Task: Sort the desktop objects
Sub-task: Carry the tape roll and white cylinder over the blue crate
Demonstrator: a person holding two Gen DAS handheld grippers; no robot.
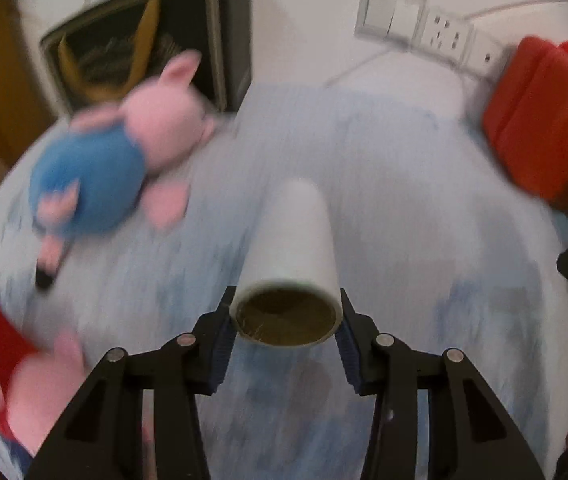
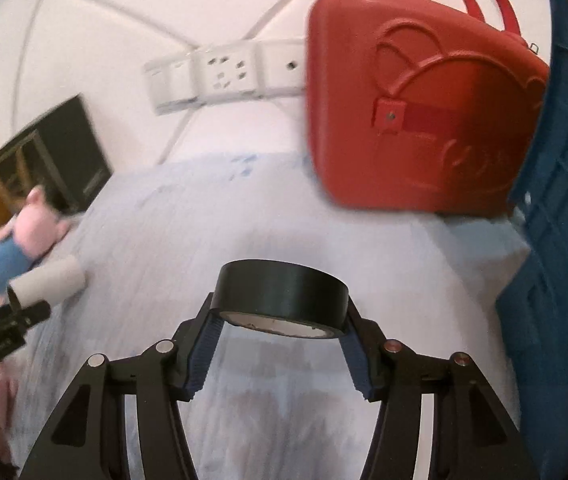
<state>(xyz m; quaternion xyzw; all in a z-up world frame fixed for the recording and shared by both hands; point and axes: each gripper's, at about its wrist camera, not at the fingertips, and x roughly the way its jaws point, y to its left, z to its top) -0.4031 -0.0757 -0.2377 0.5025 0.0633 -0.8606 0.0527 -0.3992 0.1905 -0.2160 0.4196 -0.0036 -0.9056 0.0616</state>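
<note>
Mid-carry: the left tongs (image 1: 285, 314) clamp a white roll (image 1: 297, 248) and the right tongs (image 2: 280, 322) grip black tape (image 2: 280, 294) above the table (image 2: 204, 220), so the next move likely calls for lowering each into the blue crate (image 2: 563, 240).

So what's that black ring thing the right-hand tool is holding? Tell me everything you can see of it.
The roll of black tape looks like glossy plastic tape wound on a pale inner core, which shows at its underside. It lies flat, its round face up, clamped at its two sides between the blue-padded fingers of the right gripper. It appears lifted above the pale blue cloth; apart from the finger pads, nothing touches it. The red case stands beyond it.
</note>
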